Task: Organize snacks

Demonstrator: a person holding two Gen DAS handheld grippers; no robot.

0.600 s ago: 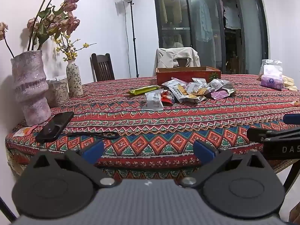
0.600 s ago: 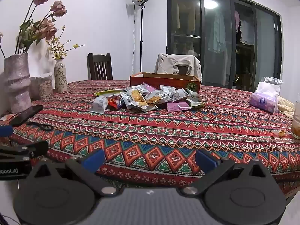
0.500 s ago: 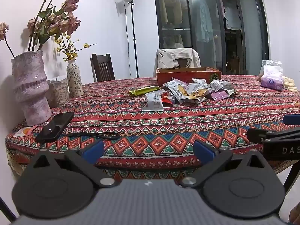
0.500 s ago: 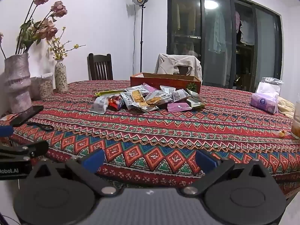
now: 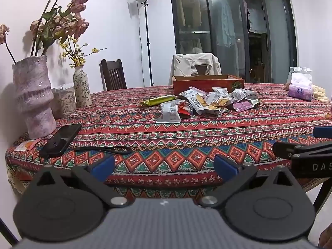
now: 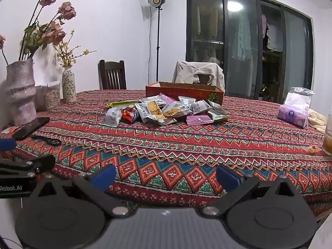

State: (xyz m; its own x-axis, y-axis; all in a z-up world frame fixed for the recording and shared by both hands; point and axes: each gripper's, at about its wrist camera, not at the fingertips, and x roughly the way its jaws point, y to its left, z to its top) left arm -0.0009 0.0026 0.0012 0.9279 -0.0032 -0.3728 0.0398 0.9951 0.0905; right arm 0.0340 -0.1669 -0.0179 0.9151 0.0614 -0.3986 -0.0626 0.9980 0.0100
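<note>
A heap of snack packets (image 5: 209, 103) lies mid-table in front of a wooden box (image 5: 207, 83); it also shows in the right wrist view (image 6: 164, 111), with the box (image 6: 184, 92) behind. A green bar packet (image 5: 158, 100) and a white packet (image 5: 170, 114) lie at the heap's left. My left gripper (image 5: 164, 166) is open and empty at the table's near edge, far from the heap. My right gripper (image 6: 166, 175) is open and empty, also at the near edge.
A patterned cloth covers the table (image 5: 186, 141). At the left stand a large vase (image 5: 33, 97), a small vase (image 5: 82, 87) and a jar (image 5: 63, 103); a phone (image 5: 62, 139) with cable lies near. A tissue pack (image 6: 294, 112) and a glass (image 6: 328, 137) stand right.
Both views have risen and edged slightly forward toward the table. Nothing on the table has moved; both grippers stay open.
</note>
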